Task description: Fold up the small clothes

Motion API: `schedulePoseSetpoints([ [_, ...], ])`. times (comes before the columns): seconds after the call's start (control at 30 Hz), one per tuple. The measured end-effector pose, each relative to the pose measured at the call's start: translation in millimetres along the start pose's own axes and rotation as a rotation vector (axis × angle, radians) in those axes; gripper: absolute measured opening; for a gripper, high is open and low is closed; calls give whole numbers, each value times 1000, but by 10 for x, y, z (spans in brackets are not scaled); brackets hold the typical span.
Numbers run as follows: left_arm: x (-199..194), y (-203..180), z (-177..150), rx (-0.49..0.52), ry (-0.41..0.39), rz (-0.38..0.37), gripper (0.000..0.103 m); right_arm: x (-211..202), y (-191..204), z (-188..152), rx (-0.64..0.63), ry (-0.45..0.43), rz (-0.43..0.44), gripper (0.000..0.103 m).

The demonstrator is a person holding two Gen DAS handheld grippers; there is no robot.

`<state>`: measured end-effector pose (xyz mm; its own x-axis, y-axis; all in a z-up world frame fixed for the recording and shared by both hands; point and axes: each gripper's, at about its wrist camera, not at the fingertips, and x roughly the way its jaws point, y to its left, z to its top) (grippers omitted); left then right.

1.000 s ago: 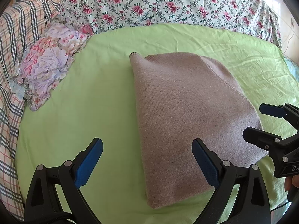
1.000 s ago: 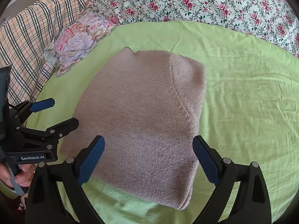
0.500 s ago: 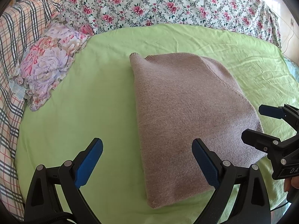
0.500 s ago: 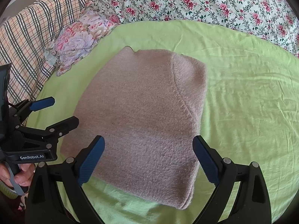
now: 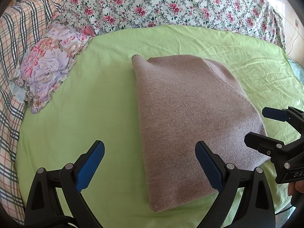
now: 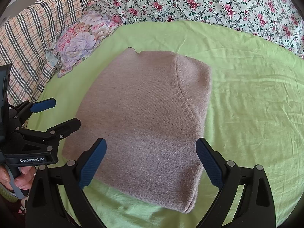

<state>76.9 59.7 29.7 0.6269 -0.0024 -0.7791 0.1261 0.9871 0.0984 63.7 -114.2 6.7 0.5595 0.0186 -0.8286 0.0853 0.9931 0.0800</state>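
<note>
A folded taupe knit garment lies flat on the green sheet; it also shows in the right wrist view. My left gripper is open and empty, hovering over the garment's near left edge. My right gripper is open and empty, hovering over the garment's near edge. Each gripper shows in the other's view: the right one at the garment's right side, the left one at its left side, both open.
A floral quilt is bunched along the far side. A small floral cloth lies at the far left on the sheet's edge, next to a plaid blanket. A cable hangs at the far right.
Almost nothing has moved; both grippers stay open and hover in place, with only a slight drift of the right view over the garment.
</note>
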Motion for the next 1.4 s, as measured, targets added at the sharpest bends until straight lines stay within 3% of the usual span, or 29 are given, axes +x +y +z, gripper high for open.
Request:
schedulePoseSetpoints([
  [1.4,-23,-62,78,7,-4,-15,97,-44,-36,54,7,-13,14,95],
])
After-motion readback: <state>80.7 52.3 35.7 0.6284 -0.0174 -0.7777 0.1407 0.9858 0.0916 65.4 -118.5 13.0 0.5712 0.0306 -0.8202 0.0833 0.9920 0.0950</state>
